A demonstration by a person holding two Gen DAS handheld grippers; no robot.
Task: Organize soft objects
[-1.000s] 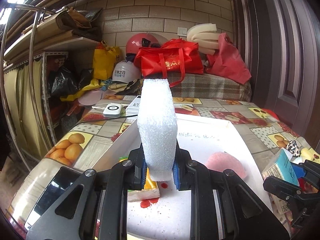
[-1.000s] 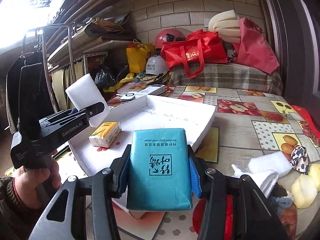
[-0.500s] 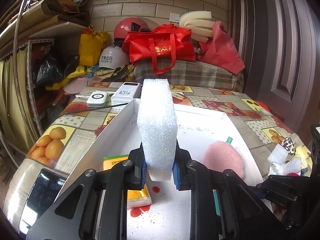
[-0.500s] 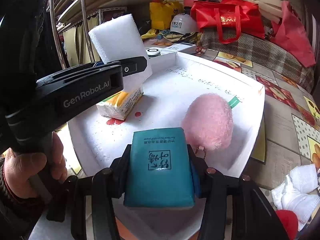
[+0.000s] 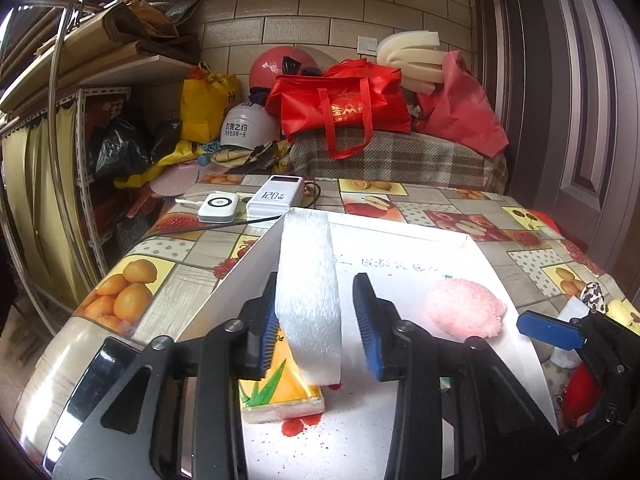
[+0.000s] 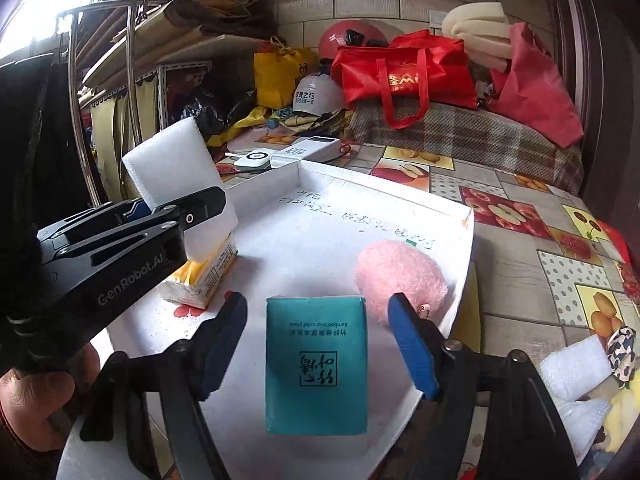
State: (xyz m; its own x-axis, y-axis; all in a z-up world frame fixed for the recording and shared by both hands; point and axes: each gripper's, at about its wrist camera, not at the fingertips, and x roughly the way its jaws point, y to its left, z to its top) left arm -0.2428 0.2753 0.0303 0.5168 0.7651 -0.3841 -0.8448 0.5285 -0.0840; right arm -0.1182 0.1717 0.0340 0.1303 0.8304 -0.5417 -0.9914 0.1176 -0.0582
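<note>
The white foam block stands upright between the fingers of your left hand-held gripper, its lower end resting on a yellow tissue pack inside the white tray. The left jaws are opening: the right pad stands clear of the foam, while the left pad sits right against it, so nothing clamps it. In the right wrist view, the teal tissue pack lies flat on the tray floor between the fingers of your right hand-held gripper. Those jaws are opening too, with a gap on each side of the pack. A fluffy pink pompom lies in the tray just beyond the teal pack. The tray sits on a bench covered in a fruit-print cloth, with a white power bank past its far edge.
</note>
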